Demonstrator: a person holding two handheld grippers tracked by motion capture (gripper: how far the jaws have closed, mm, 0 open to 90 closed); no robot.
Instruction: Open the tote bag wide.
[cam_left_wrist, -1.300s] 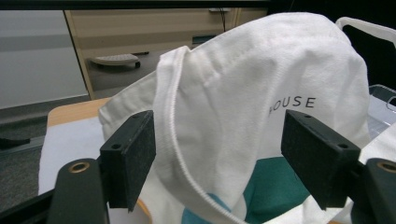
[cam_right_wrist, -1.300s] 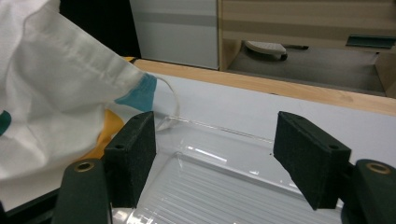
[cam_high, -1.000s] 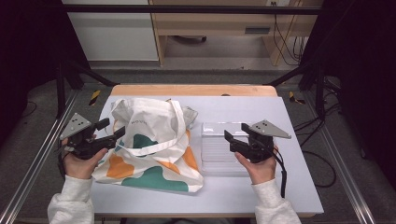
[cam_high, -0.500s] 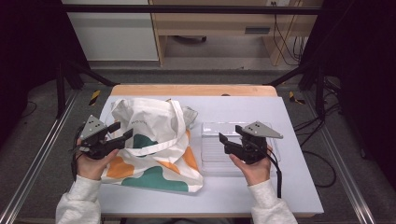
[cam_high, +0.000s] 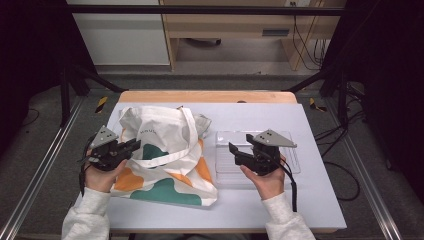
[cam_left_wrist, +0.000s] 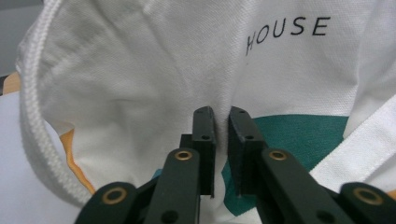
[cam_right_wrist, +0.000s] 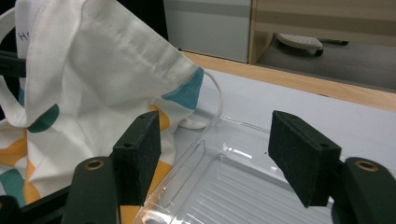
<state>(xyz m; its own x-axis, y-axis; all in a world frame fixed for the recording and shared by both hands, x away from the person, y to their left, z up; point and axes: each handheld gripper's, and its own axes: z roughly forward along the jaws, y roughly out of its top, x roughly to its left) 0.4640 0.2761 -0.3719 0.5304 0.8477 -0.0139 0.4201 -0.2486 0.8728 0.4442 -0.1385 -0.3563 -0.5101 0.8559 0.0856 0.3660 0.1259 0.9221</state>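
A white cloth tote bag (cam_high: 162, 155) printed with orange and teal shapes is spread on the left half of the table. It is rumpled, with its mouth and white straps toward twelve o'clock and its base toward six o'clock. The word HOUSE is printed on its cloth (cam_left_wrist: 140, 84). A pinched fold of it is seen at its nine o'clock edge. At its three o'clock edge a clear plastic tray (cam_high: 227, 167) is met, lying flat and upright.
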